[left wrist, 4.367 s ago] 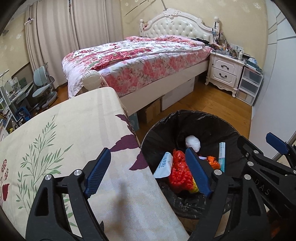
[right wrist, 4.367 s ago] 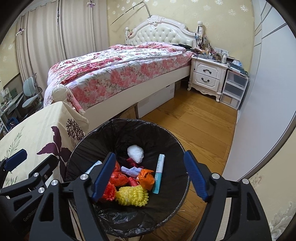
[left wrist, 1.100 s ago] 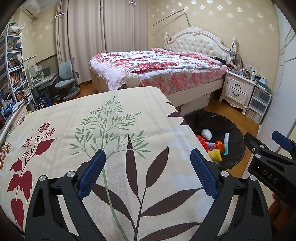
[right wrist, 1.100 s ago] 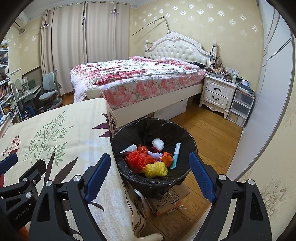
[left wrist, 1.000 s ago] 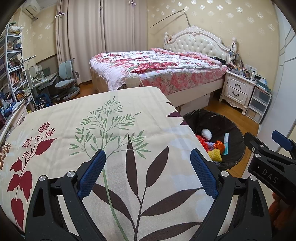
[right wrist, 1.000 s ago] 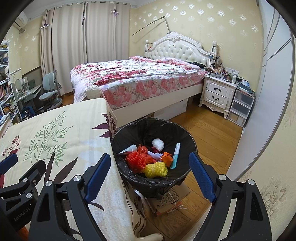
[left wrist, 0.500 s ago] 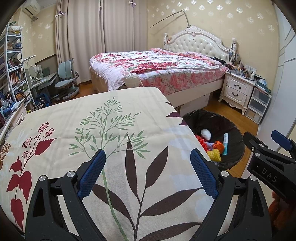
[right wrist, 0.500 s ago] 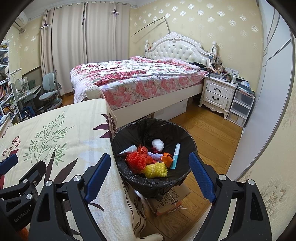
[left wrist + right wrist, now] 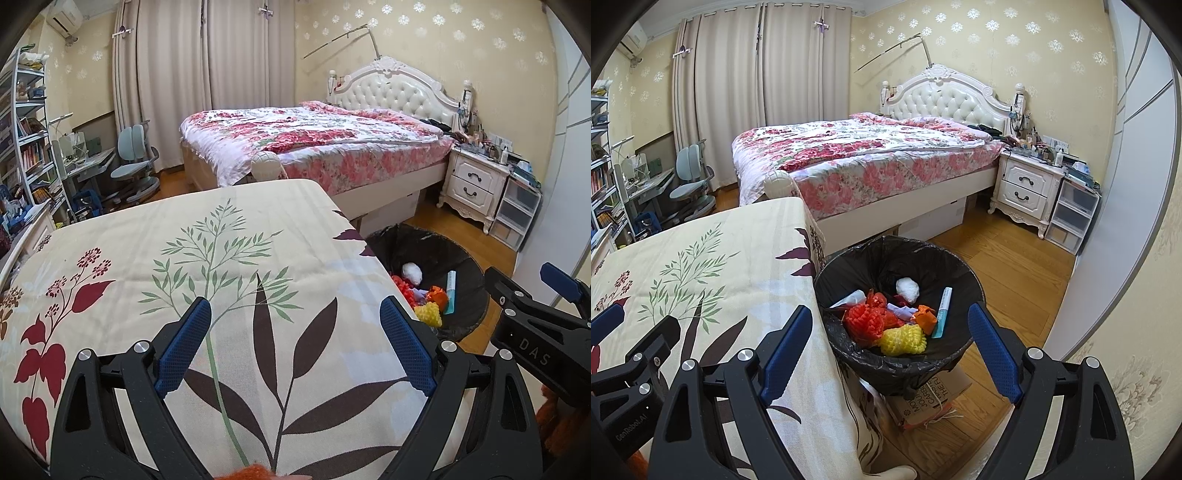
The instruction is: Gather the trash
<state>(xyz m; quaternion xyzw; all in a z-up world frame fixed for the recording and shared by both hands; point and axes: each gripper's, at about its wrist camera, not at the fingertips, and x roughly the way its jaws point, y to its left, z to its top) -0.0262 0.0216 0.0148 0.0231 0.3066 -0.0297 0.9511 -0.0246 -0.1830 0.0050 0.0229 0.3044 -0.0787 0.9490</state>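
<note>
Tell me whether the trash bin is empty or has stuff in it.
Not empty. The bin holds red netting, yellow netting, a white wad and a teal tube, well below the rim.

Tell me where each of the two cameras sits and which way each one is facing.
Left wrist: on the left tongs, angled down over the leaf-print tablecloth; open blue pads, and the right tongs at the right edge.
Right wrist: on the right tongs, open, looking down at the trash bin; left tongs at the left edge.
Shared: tablecloth, bin, bed.
</note>
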